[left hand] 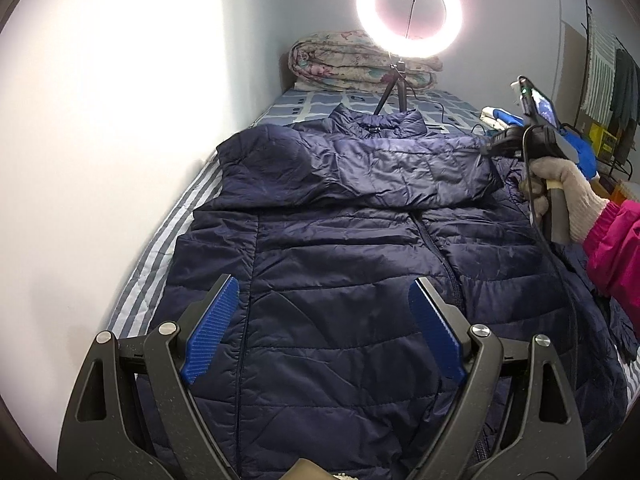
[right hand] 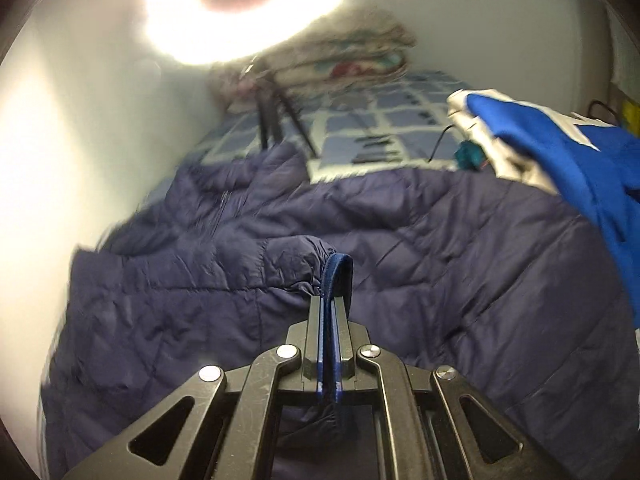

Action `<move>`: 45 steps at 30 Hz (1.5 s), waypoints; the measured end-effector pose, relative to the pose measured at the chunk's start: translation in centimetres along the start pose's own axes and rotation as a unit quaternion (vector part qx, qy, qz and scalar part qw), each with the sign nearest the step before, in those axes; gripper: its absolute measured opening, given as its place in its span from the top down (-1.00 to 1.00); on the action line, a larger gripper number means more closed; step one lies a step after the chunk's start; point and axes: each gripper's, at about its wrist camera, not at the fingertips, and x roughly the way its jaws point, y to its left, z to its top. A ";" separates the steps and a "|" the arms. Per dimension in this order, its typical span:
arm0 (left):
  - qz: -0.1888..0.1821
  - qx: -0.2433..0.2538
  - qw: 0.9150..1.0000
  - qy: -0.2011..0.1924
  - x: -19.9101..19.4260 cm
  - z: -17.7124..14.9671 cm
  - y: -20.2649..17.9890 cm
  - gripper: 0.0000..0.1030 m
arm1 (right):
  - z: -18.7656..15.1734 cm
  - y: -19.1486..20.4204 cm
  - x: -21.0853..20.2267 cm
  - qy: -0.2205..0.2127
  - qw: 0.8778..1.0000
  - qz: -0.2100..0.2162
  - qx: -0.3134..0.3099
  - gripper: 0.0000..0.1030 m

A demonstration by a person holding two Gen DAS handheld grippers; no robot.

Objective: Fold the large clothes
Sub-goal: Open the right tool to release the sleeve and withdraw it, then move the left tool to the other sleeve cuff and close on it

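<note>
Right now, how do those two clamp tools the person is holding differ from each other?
The left gripper has its blue-padded fingers spread wide with nothing between them, hovering over the navy quilted puffer jacket. The right gripper has its fingers pressed shut, pinching the jacket's sleeve cuff. Both share the same black frame and blue pads.

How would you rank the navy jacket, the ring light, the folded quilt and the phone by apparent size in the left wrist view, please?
1. navy jacket
2. folded quilt and ring light: look alike, unranked
3. phone, though nearer the camera
</note>
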 end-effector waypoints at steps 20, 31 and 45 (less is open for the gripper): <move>-0.008 -0.001 1.000 -0.021 -2.0 1.0 -0.5 -0.73 | -1.3 -0.5 1.7 0.085 0.995 -0.042 -0.045 0.46; -0.039 0.030 0.998 -0.048 -4.8 1.5 -3.2 -0.73 | -1.9 0.3 -13.8 -0.011 0.997 0.018 -0.079 -0.15; -0.183 0.082 0.979 -0.022 -7.3 0.8 -15.1 -0.34 | -10.2 -6.4 -34.1 -0.041 0.995 -0.042 -0.084 -0.33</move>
